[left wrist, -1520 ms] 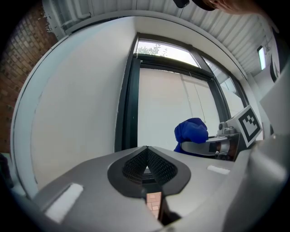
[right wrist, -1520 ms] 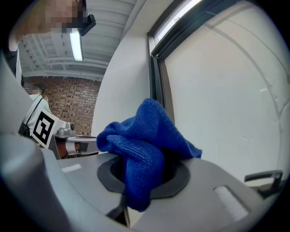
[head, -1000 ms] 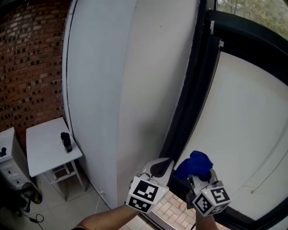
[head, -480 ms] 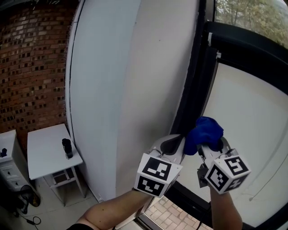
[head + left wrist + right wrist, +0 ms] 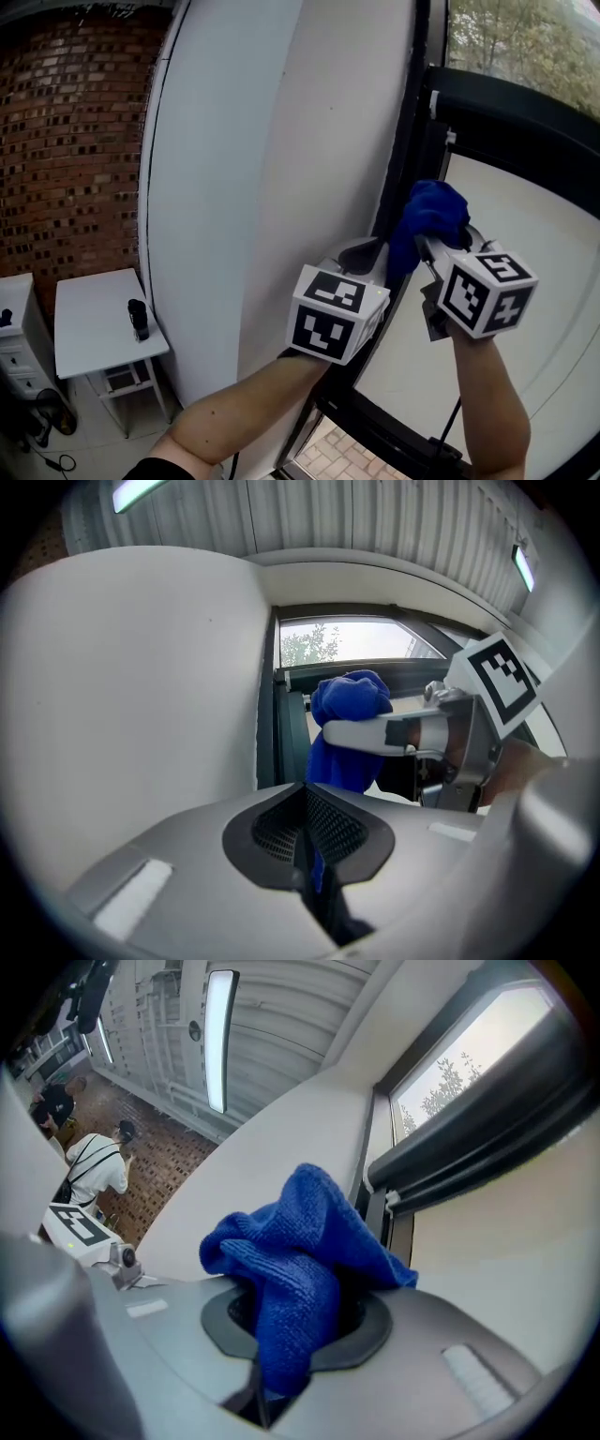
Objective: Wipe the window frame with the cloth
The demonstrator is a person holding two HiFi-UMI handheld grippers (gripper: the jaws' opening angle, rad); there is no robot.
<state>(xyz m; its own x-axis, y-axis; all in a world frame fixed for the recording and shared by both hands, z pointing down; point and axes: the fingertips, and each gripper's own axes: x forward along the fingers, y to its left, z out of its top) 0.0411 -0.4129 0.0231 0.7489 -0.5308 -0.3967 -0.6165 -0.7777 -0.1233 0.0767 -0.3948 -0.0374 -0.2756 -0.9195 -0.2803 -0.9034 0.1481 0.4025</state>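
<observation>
— Blue cloth (image 5: 300, 1241) sits bunched in our right gripper (image 5: 295, 1326), whose jaws are clenched on 1 fold of it. We have it up at the dark frame (image 5: 405, 178), on the upright between the white wall (image 5: 281, 169) at left and the pale pane (image 5: 525, 281) at right.

— And our left gripper (image 5: 306, 827)?

— Its jaws are pressed together on nothing. It is just left of the right gripper, close to the same upright.

— What could spoil the wipe from here?

— We count 3 risks. Risk 1: most of the cloth stands loose beyond the jaws, so dragging it along the frame could tug the fold out and drop it.

— Risk 2?

— If we press too hard, the wad may flop aside, and bare jaw would scrape the frame.

— Risk 3?

— With the 2 grippers this near, a sideways stroke could knock them together or smear dirt onto the wall.

— Does the cloth touch the frame yet?

— From the head view it looks so, but we cannot be sure.
</observation>
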